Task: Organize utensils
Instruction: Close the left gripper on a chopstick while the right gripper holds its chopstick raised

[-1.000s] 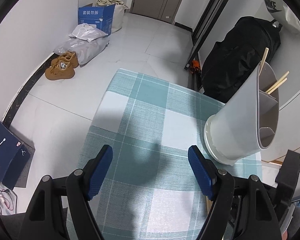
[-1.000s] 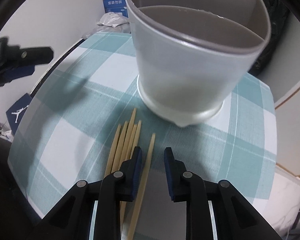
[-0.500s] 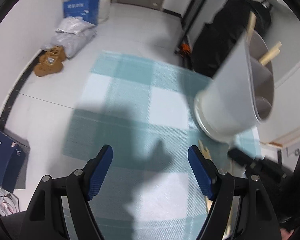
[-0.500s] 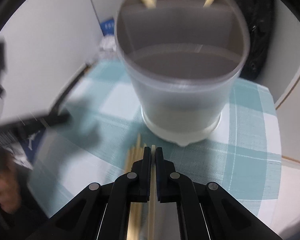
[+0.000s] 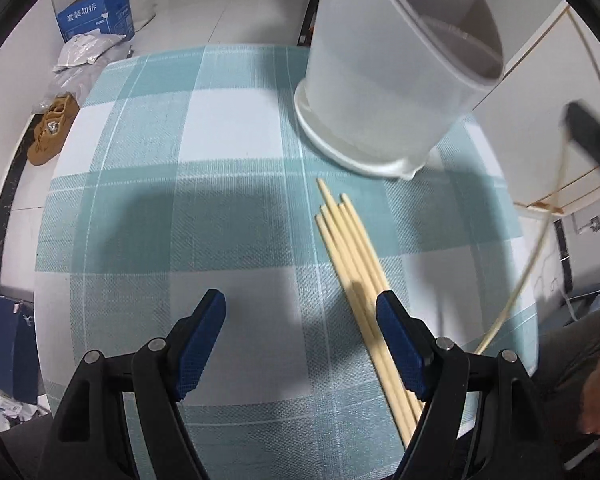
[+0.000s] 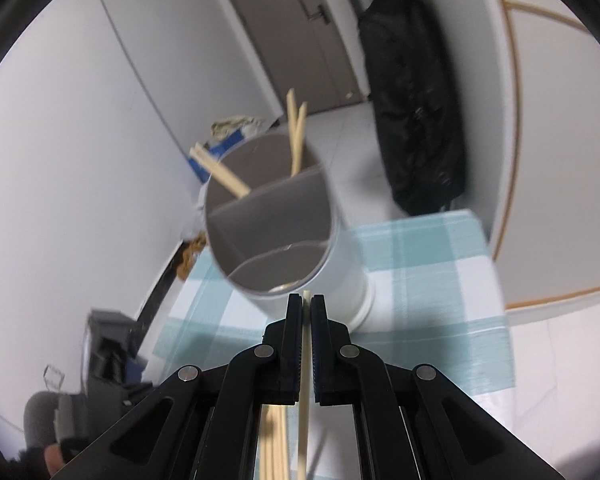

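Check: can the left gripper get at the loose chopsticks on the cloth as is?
Probably yes: left gripper is open, and the chopsticks lie bare on the cloth by its right finger. The holder stands beyond them.

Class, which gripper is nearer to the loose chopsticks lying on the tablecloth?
Left. The left gripper hangs open just above the loose chopsticks, one finger over them. The right gripper is lifted away near the utensil holder, shut on a single chopstick.

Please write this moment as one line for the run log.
right gripper: shut on chopstick | left gripper: open | holder: upright | chopsticks: on cloth
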Tool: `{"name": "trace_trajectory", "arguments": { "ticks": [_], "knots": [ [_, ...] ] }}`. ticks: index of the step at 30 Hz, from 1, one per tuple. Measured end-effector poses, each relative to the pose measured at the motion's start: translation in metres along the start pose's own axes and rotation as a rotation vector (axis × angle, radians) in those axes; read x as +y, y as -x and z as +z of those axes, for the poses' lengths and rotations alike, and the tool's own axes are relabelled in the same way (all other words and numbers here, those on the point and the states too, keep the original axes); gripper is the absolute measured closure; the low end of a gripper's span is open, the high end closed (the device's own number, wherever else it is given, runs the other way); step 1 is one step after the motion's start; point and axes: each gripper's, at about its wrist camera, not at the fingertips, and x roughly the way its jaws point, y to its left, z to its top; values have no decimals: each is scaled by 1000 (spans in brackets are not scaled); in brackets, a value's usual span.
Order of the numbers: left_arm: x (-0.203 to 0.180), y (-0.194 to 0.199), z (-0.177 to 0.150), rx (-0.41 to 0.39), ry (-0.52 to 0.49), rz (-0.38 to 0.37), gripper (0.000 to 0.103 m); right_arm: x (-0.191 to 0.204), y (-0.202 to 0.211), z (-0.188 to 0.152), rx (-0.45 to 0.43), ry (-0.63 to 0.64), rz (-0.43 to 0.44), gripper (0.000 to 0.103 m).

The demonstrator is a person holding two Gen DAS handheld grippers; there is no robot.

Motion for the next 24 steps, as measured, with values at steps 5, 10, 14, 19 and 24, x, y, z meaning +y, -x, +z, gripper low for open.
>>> {"name": "trace_trajectory", "arguments": {
  "ticks": [5, 10, 14, 19, 24],
  "knots": [
    [-10, -4, -3, -13, -45, 126, 29, 0, 2, 8, -46, -8, -4, 100],
    [-11, -5, -4, -7, -11, 135, 29, -4, 6, 11, -74, -22, 0, 100],
    [-17, -10, 2, 3, -32, 167, 26, -4, 13, 11, -90, -34, 13, 100],
    [-25, -14, 8, 22, -83, 246, 24, -6, 25, 18, -124, -35, 32, 100],
    [-22, -13, 9, 22, -80, 216, 39, -10, 33, 22, -138, -60, 43, 100]
  ]
}}
